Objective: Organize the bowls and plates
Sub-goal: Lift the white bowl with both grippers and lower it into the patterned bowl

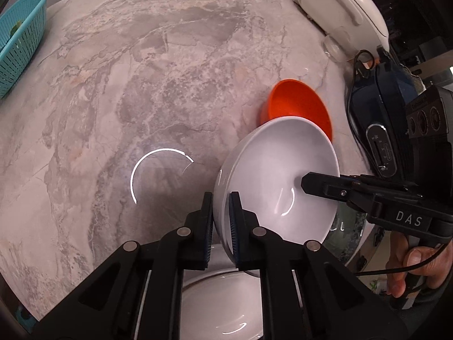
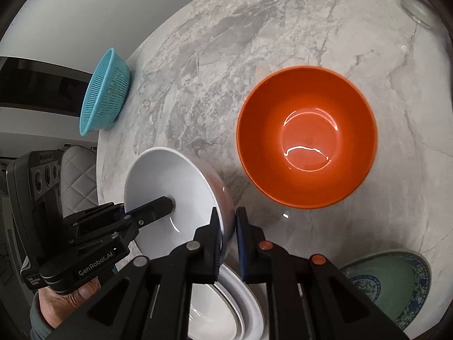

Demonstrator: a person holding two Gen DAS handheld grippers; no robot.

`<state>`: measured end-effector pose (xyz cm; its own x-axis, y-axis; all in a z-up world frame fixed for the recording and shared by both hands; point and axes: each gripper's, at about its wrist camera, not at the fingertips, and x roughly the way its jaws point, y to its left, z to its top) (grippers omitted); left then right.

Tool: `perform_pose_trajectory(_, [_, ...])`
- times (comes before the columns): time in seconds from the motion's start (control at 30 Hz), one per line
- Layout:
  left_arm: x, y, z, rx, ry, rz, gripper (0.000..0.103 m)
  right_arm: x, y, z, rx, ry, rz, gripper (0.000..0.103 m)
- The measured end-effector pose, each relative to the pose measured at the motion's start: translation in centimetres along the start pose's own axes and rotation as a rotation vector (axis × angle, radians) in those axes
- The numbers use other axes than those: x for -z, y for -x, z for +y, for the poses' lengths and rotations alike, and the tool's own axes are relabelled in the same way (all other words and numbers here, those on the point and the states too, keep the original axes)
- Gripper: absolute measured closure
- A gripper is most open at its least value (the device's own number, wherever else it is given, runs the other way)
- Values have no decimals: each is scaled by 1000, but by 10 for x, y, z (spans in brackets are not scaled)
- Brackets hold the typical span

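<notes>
White bowl [image 1: 271,170], glossy, plain, tilted above the bench [image 1: 141,85]; left tongs [image 1: 222,226] and right tongs [image 2: 229,232] both clamp its rim.

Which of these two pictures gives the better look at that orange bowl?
The right wrist view. There the orange bowl sits whole and unobstructed on the marble table, its empty inside and full rim visible. In the left wrist view the orange bowl is smaller and partly hidden behind the white bowl held by both grippers.
</notes>
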<state>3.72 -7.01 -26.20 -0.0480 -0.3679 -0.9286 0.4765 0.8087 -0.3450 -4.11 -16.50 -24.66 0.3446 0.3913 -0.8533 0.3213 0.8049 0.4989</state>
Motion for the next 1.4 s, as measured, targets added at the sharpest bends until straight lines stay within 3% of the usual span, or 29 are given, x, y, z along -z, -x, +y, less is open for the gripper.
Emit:
perform_pose_trajectory(0.37, [40, 13, -102, 87, -103, -8, 92, 34, 79, -43, 33, -16, -46, 92])
perform_pose_trajectory(0.53, [57, -10, -142, 93, -137, 31, 92, 57, 99, -74, 59, -40, -50, 92])
perform_pose_trajectory(0.73, [76, -50, -171, 64, -156, 88, 92, 75, 96, -111, 93, -68, -17, 92])
perform_pose_trajectory(1.07, [84, -92, -176, 0, -133, 136, 92, 78, 71, -139, 120, -41, 48, 92])
perform_pose_trajectory(1.4, [79, -98, -171, -20, -100, 132, 92, 78, 56, -139, 151, 19, 81, 92])
